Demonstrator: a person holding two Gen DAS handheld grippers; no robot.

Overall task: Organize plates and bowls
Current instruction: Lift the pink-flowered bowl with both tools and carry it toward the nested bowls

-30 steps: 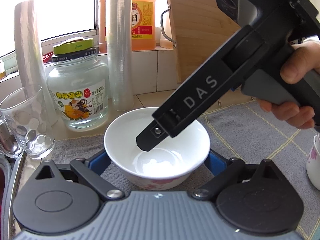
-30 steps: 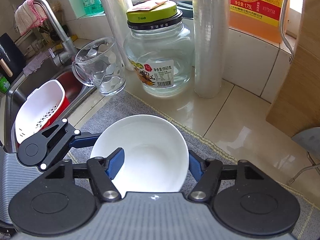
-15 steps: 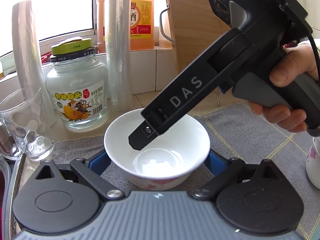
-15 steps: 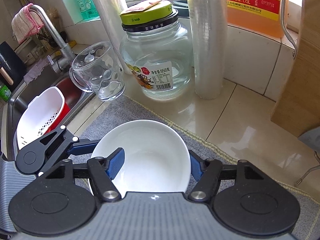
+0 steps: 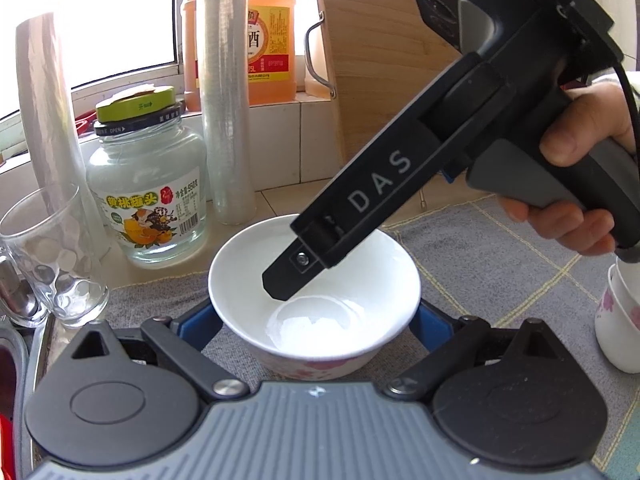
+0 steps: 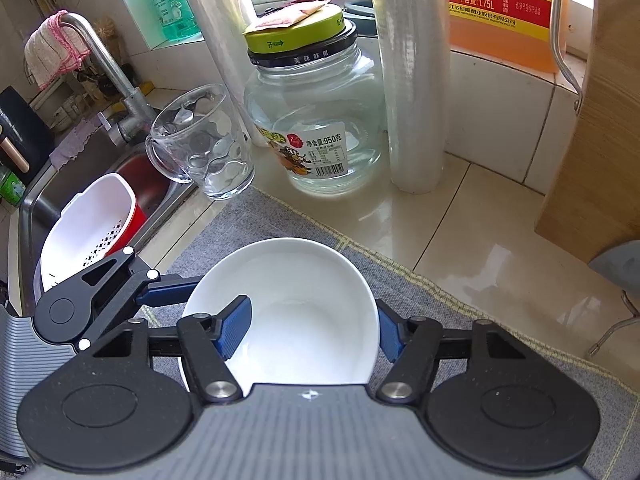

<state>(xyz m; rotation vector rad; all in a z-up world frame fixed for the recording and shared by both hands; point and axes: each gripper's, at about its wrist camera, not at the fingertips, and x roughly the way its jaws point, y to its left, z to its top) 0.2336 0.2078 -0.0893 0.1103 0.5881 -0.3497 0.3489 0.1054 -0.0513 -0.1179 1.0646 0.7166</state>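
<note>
1. The white bowl (image 5: 314, 292) stands upright on a grey cloth (image 6: 440, 304) on the worktop (image 6: 472, 216), in front of a glass jar (image 6: 316, 136) and a dimpled glass mug (image 6: 204, 144).
2. The right claw (image 6: 310, 326) comes down steeply over the bowl's near right rim. One blue pad is inside the bowl and the other outside the wall; the jaws have just been closing. Whether the pads already press on the wall cannot be told.
3. The left claw (image 5: 314, 322) is spread wide and straddles the bowl low down, a pad at either side and neither plainly touching.
4. Both claws are at the bowl. The right, astride the rim, seems set for the lift.
5. The bowl is glossy glazed ceramic, round and deep, with pink flowers low on the outside; likely slippery in a rim pinch.
6. A second flowered bowl (image 5: 620, 320) stands to the right, probably the stacking place.
</note>
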